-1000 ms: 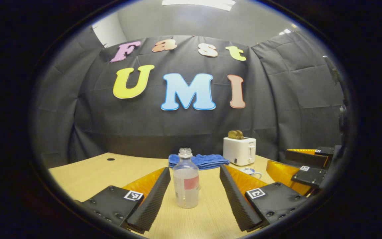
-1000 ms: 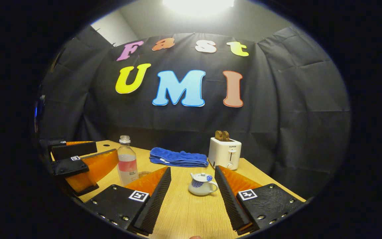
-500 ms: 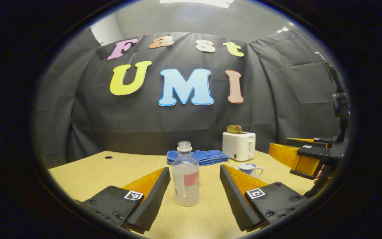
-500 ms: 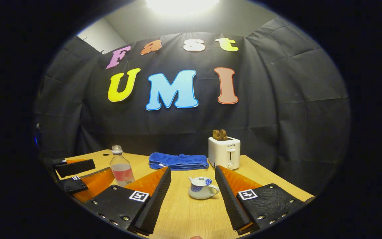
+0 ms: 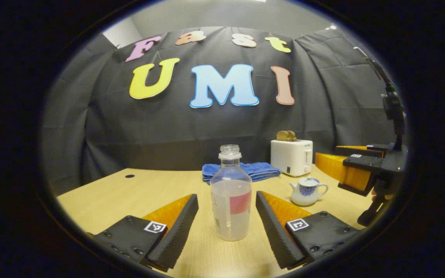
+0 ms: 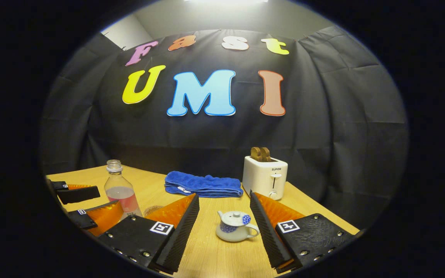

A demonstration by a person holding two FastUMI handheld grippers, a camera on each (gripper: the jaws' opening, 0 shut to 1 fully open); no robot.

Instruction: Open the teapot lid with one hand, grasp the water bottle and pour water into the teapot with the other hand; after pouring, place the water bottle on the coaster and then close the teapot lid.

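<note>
Right now the water bottle (image 5: 231, 200) stands on the desk (image 5: 137, 189) in the lower middle of the left gripper view, between the left gripper's (image 5: 226, 226) open fingers so they can grab it, while the right gripper (image 6: 224, 227), open too, faces the teapot (image 6: 236, 226), probably to lift its lid (image 6: 233, 217).

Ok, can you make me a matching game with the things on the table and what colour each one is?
Things:
1. towel
2. toaster
3. teapot
4. water bottle

Colours:
A. clear, with a red label
B. plain white
C. blue all over
D. white with blue patches

Pairs: 1-C, 2-B, 3-D, 4-A
</note>
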